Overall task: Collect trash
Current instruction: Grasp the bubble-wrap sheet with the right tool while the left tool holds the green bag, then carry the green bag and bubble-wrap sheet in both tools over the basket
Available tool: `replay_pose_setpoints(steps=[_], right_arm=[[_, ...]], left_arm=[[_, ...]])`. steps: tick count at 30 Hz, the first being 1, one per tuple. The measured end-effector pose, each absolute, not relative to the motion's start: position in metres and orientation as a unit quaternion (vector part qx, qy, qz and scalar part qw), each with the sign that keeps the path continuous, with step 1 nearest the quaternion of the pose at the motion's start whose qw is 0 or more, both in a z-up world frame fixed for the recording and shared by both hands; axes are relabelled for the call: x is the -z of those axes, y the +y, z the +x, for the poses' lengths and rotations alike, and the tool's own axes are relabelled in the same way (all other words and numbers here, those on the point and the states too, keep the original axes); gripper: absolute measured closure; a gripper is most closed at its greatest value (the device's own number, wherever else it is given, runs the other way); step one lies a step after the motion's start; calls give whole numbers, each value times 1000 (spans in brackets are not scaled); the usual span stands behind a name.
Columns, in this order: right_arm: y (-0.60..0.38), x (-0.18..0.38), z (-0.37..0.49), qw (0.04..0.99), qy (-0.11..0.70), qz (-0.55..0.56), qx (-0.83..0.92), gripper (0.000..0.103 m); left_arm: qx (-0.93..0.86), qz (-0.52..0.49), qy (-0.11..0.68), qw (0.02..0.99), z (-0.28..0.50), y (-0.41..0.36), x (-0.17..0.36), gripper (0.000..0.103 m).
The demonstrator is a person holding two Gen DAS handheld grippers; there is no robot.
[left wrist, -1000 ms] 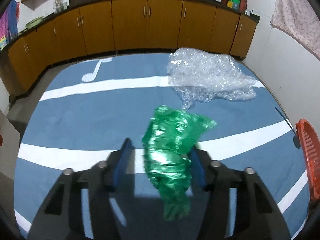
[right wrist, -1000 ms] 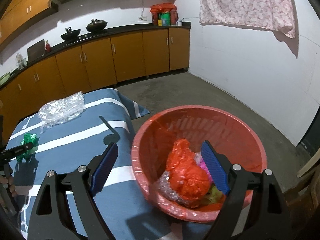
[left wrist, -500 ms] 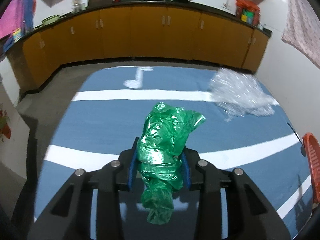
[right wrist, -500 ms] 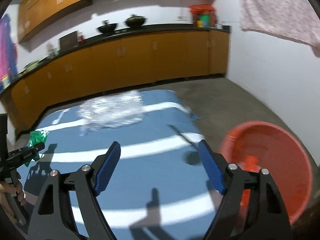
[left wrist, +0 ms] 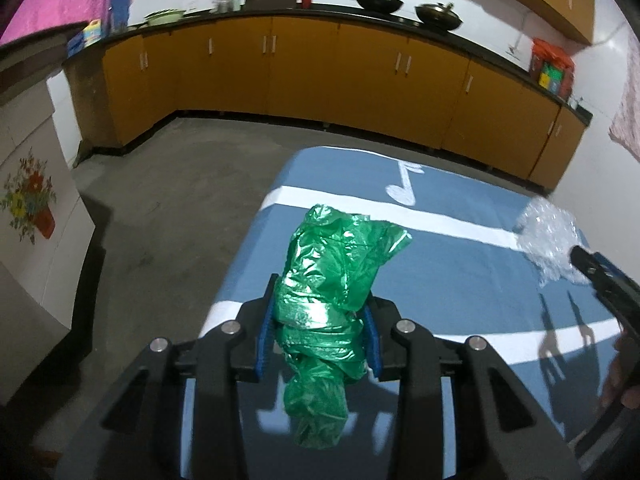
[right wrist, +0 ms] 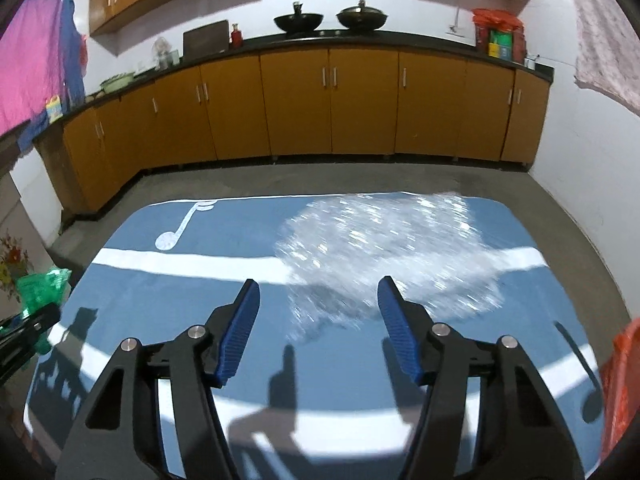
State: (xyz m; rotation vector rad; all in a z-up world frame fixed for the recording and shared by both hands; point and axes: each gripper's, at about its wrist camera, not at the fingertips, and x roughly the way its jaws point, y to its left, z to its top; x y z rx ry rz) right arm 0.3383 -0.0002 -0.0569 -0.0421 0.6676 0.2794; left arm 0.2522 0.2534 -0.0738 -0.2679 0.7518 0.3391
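My left gripper (left wrist: 320,320) is shut on a crumpled green plastic bag (left wrist: 332,280), lifted above the blue cloth (left wrist: 460,272); the bag bulges above and hangs below the blue pads. In the right wrist view the same green bag (right wrist: 40,286) shows at the far left. A sheet of clear bubble wrap (right wrist: 392,248) lies on the far right part of the cloth. My right gripper (right wrist: 318,300) hovers just in front of the wrap's near edge, its jaws closing with nothing between the pads. The right gripper (left wrist: 600,276) also enters the left wrist view from the right.
A red basket's rim (right wrist: 620,380) shows at the right edge. The blue cloth with white stripes (right wrist: 180,260) and a music note (right wrist: 176,232) lies on a grey concrete floor (left wrist: 160,216). Orange cabinets (right wrist: 360,104) line the far wall.
The left gripper closed on the green bag and lifted it, swinging left. The right gripper swung from over the red basket to the bubble wrap while its jaws narrowed.
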Motion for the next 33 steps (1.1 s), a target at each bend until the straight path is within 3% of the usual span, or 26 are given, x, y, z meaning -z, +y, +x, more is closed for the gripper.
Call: replay_pose_setpoints(steps=[5,11,33], right_arm=[[20,66,358,931,341,-53,-121,42],[19,71,370,922,366,-57,-115,93],[-104,12,236,943,315,8,-106,97]], left_arm=[[-167,-136,355,910,256,262,71,67],[-160,-132,355,911,262,256,71,67],[-87,-111,338,931,228,184,36,67]])
